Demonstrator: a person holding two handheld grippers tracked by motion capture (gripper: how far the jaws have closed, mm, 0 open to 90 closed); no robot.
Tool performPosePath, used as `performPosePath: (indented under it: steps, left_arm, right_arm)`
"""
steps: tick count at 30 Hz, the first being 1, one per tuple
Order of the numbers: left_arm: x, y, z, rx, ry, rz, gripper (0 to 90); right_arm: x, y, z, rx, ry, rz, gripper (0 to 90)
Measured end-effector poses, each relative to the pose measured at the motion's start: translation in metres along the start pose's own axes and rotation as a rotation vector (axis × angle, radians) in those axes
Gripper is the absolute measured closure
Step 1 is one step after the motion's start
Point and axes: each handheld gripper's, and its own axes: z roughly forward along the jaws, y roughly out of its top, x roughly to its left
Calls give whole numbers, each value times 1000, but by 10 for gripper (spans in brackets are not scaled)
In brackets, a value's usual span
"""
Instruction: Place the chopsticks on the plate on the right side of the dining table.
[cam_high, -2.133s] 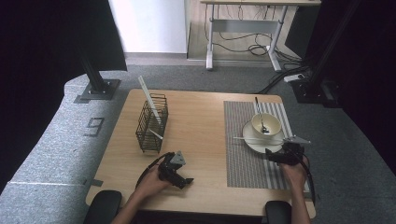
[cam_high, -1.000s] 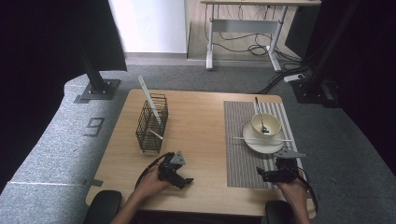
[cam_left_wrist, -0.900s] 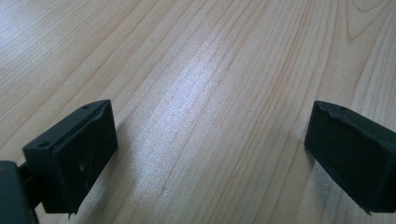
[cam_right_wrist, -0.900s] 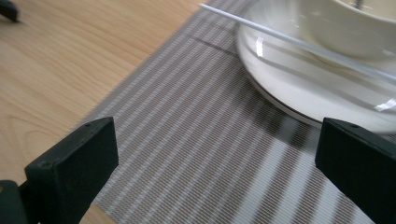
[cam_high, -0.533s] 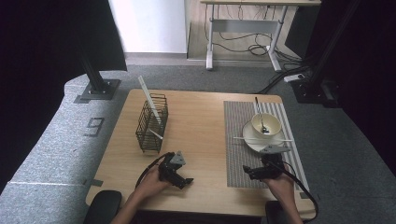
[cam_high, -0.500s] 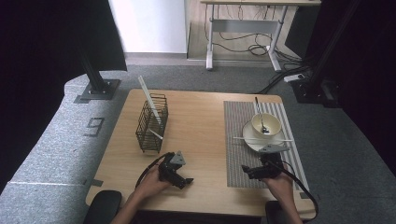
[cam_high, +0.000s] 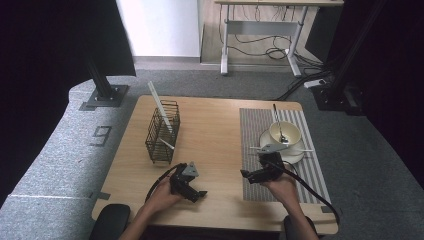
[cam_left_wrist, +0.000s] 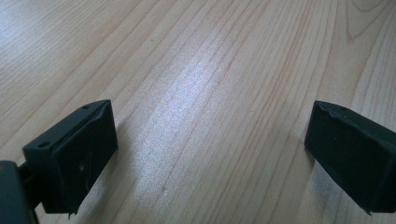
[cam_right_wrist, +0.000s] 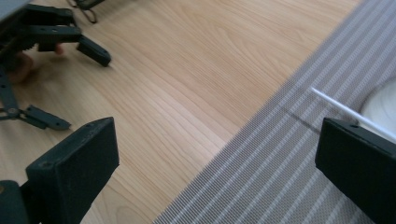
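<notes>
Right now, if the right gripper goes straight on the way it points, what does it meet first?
Probably the left gripper. The right gripper, open above the striped mat's edge, points left across bare wooden table, and nothing lies between them. Depth is unclear, so it may pass just in front.

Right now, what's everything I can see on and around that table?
Table: one, light wood, centre.
Wire basket: one, black, table's left part.
White sticks: two, in the basket, one leaning out of its top.
Placemat: one, grey striped, table's right part.
Plate: one, white, on the placemat.
Bowl: one, cream, on the plate.
Spoon: one, metal, in the bowl.
Desk: one, behind the table.
Left gripper: black, fingers open, over bare wood.
Right gripper: black, fingers open, at the placemat's edge.
</notes>
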Motion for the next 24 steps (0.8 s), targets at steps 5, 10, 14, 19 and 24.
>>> performPosePath:
  steps: [5, 10, 14, 19, 24]
  left_arm:
    - [0, 0, 0, 0, 0, 0, 24]
    - [0, 0, 0, 0, 0, 0, 24]
    - [0, 0, 0, -1, 1, 0, 24]
    - [0, 0, 0, -1, 1, 0, 24]
    - [0, 0, 0, -1, 1, 0, 24]
  right_arm:
    - [9, 20, 6, -2, 17, -30, 0]
    - [16, 34, 10, -22, 37, -66, 0]
    - [27, 52, 17, -24, 55, -97, 0]
    - [39, 70, 25, -16, 74, -141, 0]
    - [46, 83, 32, -21, 96, -160, 0]
